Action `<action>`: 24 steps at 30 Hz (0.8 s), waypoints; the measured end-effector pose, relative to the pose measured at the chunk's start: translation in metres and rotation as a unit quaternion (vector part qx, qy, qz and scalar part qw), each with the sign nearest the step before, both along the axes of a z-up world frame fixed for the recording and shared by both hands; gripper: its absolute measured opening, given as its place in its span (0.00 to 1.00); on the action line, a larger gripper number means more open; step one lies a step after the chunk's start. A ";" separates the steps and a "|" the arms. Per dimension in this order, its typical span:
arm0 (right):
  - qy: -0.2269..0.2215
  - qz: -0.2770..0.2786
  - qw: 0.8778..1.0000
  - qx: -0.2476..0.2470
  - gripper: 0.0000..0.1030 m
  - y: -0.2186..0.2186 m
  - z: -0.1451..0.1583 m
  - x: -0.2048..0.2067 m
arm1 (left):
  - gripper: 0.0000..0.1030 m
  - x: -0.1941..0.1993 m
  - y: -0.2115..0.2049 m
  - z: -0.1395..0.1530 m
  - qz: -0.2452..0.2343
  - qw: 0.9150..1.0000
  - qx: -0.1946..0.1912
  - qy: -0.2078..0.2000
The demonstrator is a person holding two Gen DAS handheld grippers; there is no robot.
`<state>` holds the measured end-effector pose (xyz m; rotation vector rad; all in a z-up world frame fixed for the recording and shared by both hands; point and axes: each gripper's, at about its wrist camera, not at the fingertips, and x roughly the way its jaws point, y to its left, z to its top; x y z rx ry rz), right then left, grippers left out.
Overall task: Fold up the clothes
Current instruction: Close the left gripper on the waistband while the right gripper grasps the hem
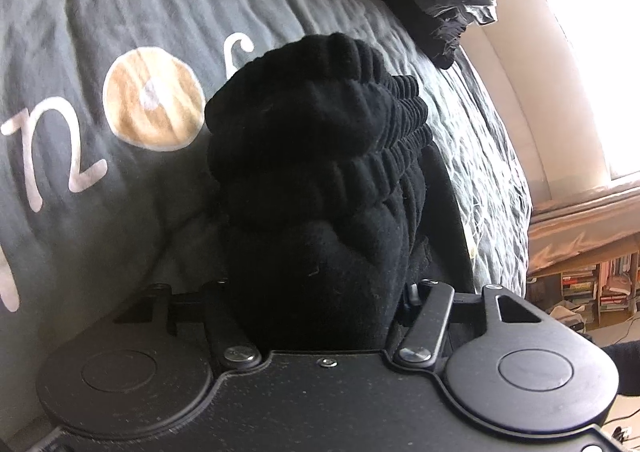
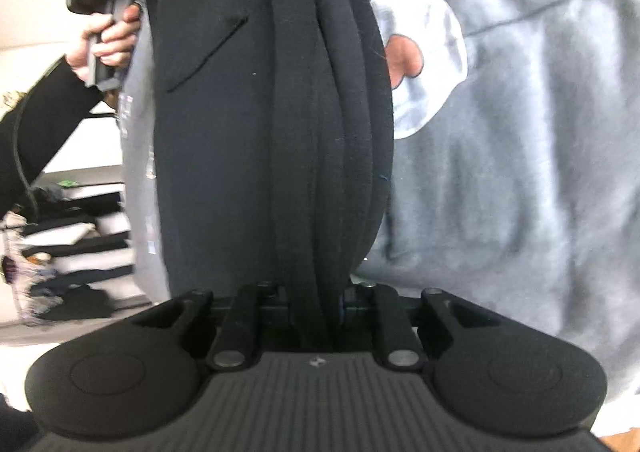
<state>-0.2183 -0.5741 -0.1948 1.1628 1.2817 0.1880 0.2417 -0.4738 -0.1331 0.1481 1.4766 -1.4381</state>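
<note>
Only black garment (image 1: pixel 320 155) (bunched), uncontained

My left gripper (image 1: pixel 320 292) is black, and the bunched clothes (image 1: pixel 320 155) in it are black with ribbed lines. The blanket (image 1: pixel 120 3) under them is grey with white letters and a tan striped ball (image 1: pixel 154 97). My right gripper (image 2: pixel 316 300) is black too.

Both tools point downward at a slant. The left tool (image 1: pixel 316 292) is clamped on a thick bunch of black garment (image 1: pixel 320 155). The right tool (image 2: pixel 316 300) pinches its folds (image 2: pixel 272 131) tightly. The left hand (image 2: pixel 106 39) grips its handle.
</note>
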 end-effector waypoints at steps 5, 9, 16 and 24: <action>-0.005 -0.006 1.000 0.024 0.30 -0.003 -0.014 -0.001 | 0.73 -0.001 -0.006 -0.008 0.002 1.000 0.008 0.014; -0.002 -0.013 1.000 0.024 0.50 0.004 -0.011 0.000 | 0.65 -0.006 -0.008 -0.006 0.000 1.000 0.006 0.006; -0.008 -0.047 0.998 0.028 0.14 0.008 0.004 -0.005 | 0.45 -0.010 0.000 0.013 -0.006 1.000 -0.004 -0.020; -0.067 -0.073 0.994 0.053 0.13 0.010 0.050 0.002 | 0.40 -0.017 0.007 0.055 -0.017 0.999 -0.014 -0.039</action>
